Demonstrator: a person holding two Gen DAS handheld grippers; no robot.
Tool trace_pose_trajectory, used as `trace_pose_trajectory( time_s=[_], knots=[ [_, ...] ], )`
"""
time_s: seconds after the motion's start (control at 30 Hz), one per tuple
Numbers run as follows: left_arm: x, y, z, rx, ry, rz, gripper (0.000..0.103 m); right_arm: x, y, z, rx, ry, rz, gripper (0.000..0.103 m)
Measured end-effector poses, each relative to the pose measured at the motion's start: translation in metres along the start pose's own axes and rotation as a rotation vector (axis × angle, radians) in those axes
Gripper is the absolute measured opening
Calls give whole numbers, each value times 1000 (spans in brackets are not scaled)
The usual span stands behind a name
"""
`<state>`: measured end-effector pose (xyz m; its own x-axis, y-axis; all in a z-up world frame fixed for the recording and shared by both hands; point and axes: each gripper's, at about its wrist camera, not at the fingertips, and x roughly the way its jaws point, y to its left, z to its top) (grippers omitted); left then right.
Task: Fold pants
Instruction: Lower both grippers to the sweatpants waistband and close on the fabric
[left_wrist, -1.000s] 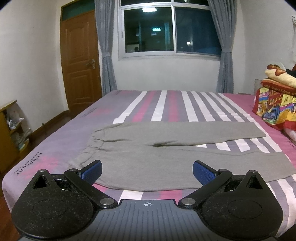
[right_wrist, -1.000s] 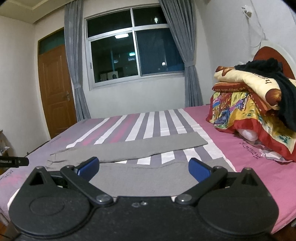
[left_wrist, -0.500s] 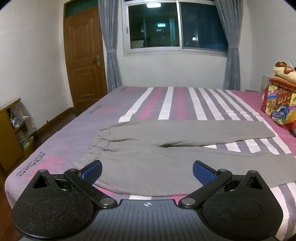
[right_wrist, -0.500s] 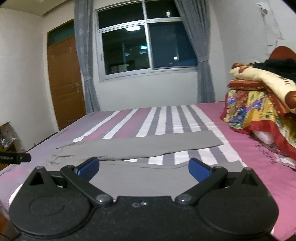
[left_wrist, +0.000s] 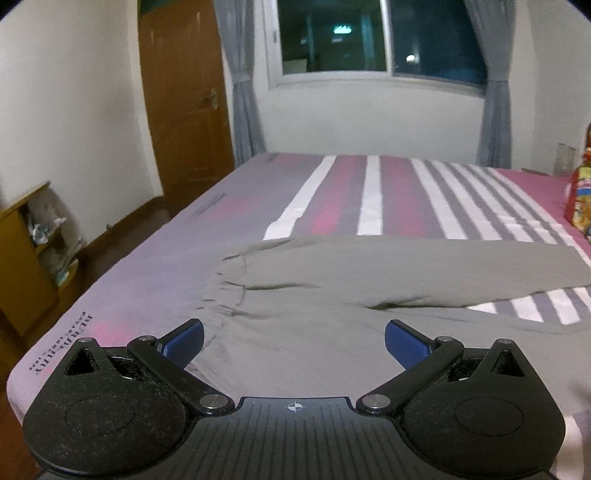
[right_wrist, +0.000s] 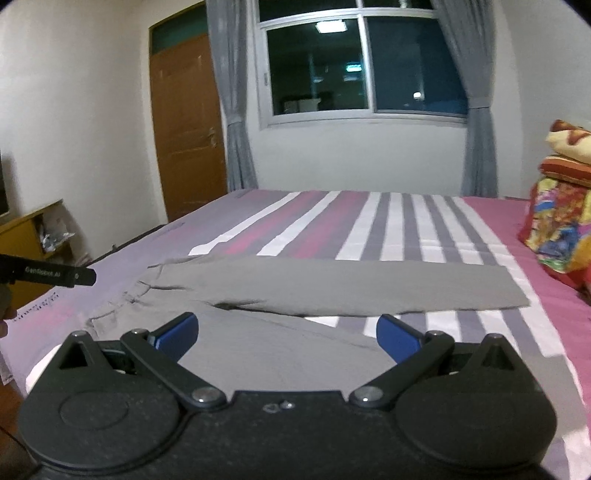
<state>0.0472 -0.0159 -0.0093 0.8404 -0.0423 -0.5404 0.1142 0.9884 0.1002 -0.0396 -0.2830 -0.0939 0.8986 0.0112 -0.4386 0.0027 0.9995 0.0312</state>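
Both claws wide above pants (left_wrist: 332, 295)

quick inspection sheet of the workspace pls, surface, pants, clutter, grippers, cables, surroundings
surface: bed with a striped pink, grey and white sheet, lying flat.
job's things: grey pants spread flat and unfolded, waistband to the left, the two legs running right and splayed apart with sheet showing between them.
clutter: colourful folded bedding stacked at the right side of the bed, apart from the pants.
grippers: left gripper open over the waist end, holding nothing; right gripper open over the near leg, holding nothing.
cables: nothing seen.
surroundings: wooden door, dark window with grey curtains, wooden shelf unit on the left.
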Motion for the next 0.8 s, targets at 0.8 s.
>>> trace_pose_trajectory(
  time_s=[0.8],
  knots=[
    [233, 55, 49, -49, 152, 133, 103, 212, 33, 52, -118, 143, 145, 96]
  ],
)
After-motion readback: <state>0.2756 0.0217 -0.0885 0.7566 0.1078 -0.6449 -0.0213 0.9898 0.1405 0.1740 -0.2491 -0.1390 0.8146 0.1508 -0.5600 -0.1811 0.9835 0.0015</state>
